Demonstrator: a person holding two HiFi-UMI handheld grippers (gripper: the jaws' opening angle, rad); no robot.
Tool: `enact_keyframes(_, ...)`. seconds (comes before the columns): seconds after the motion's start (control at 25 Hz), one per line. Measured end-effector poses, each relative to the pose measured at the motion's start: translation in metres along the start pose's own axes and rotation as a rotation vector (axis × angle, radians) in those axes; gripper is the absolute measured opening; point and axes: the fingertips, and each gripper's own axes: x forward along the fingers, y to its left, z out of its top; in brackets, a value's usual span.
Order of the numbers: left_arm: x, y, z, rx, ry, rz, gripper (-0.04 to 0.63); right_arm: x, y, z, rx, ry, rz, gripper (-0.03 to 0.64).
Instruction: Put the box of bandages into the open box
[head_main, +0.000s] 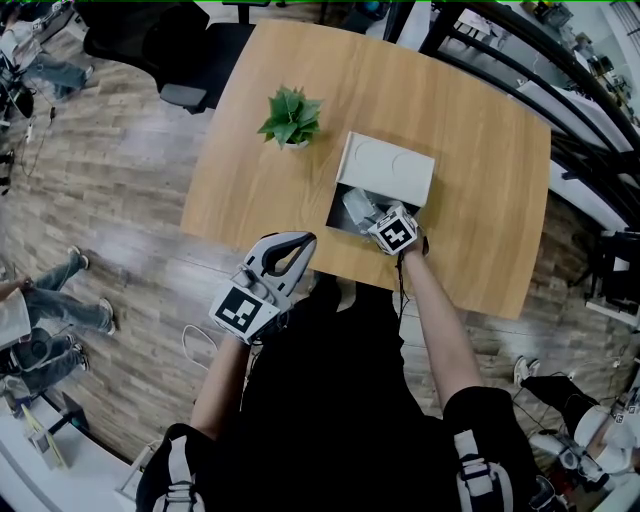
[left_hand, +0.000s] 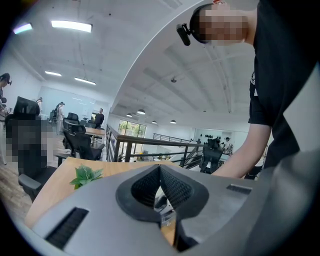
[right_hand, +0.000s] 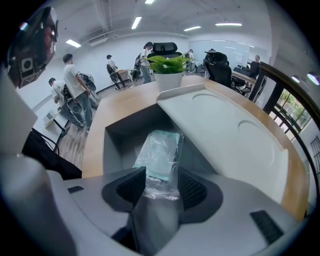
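**A:** Which step are you on?

**B:** As I read it, the drop itself. Your right gripper (right_hand: 161, 182) points steeply down into the open box (right_hand: 119, 131), whose lid stands tilted back at the far side. Its fingers (right_hand: 131, 187) stand wide apart and clamp nothing.

**A:** And where is the box of bandages (right_hand: 161, 149)?

**B:** Inside the open box, in its clear wrap. Its near end lies in the gap between your fingers and the rest leans away toward the inner wall. I can't tell whether the wrap brushes a pad.

**A:** What does the next move call for?

**B:** Probably a straight lift out, fingers kept spread so the wrap doesn't snag and come up with you. Your left gripper (left_hand: 160, 172) hangs off the worktop (head_main: 480, 200) edge, fingers pressed together on nothing.
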Motion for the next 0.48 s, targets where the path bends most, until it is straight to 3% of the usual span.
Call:
enact_keyframes(0.2, 0.000, 0.000, 0.001, 0.008, -0.003, -0.009, 0.023, -0.006, -0.007, -0.001, 0.029, -0.004, -0.042, 0.223)
enact_keyframes(0.48, 0.000, -0.002, 0.002, 0.026, 0.001, -0.024, 0.023, -0.028, -0.016, -0.004, 0.159, -0.085, -0.077, 0.223)
